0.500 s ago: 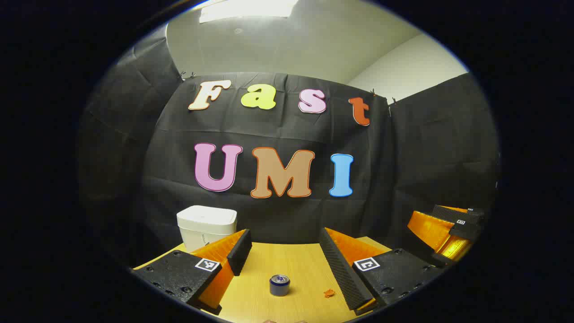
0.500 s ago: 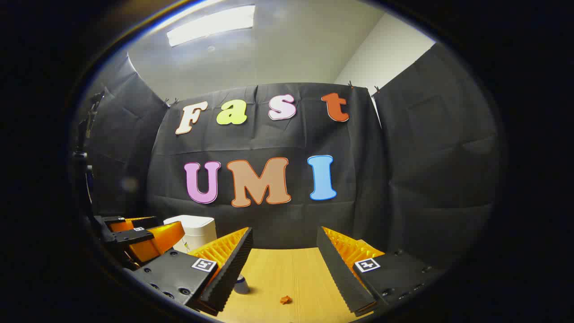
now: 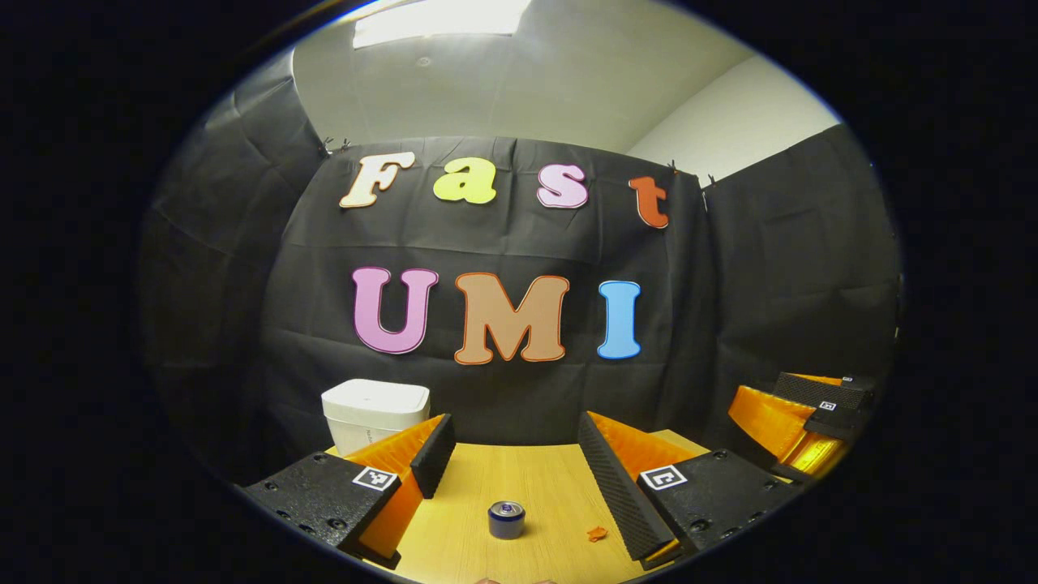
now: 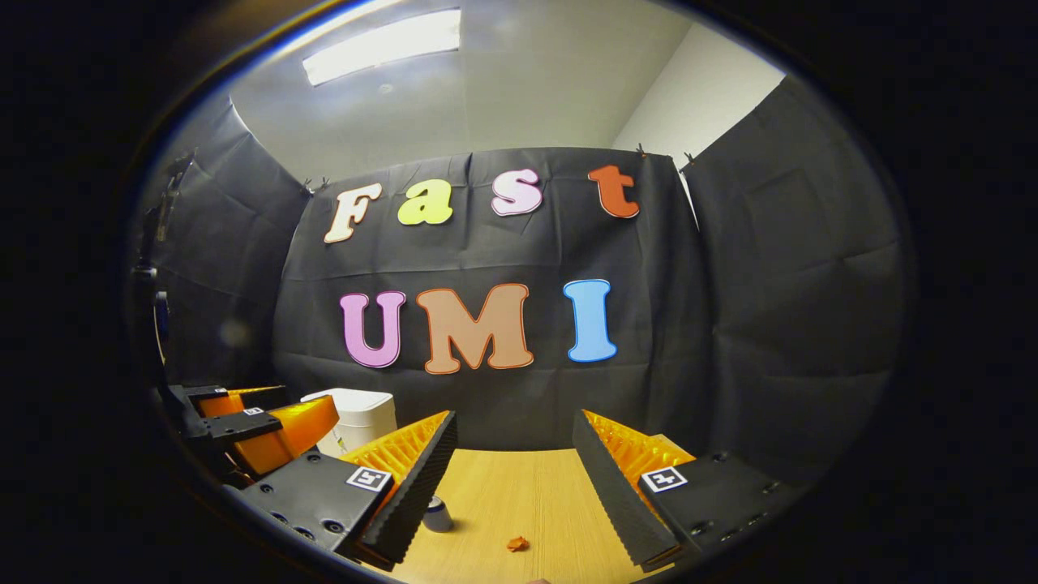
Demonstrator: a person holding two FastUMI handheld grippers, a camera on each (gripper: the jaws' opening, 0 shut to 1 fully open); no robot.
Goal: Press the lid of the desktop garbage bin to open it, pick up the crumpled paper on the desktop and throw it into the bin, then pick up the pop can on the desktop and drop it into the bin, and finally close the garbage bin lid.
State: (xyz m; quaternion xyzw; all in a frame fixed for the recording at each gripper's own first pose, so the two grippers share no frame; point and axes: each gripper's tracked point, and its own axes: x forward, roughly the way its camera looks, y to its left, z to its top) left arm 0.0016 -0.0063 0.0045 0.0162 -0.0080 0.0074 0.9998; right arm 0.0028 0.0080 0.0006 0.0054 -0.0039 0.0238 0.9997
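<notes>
A white lidded bin (image 3: 375,412) stands at the table's far left with its lid down; it also peeks out behind the other gripper as the bin (image 4: 361,418). A small upright pop can (image 3: 506,519) stands on the wooden table between my left gripper's spread fingers. A tiny orange crumpled paper (image 3: 597,533) lies to its right, seen again as the paper (image 4: 516,543), with the can (image 4: 438,514) half hidden by a finger. My left gripper (image 3: 511,450) is open above the table. My right gripper (image 4: 512,454) is open too, holding nothing.
The wooden table (image 3: 527,478) runs back to the black cloth wall. The right gripper (image 3: 803,414) hovers at the right edge of the left gripper view; the left gripper (image 4: 251,422) hovers at the left of the right gripper view.
Both views have shifted very slightly; the bin and can sit a touch lower in the left gripper view. Both grippers stay open and nothing was touched.
</notes>
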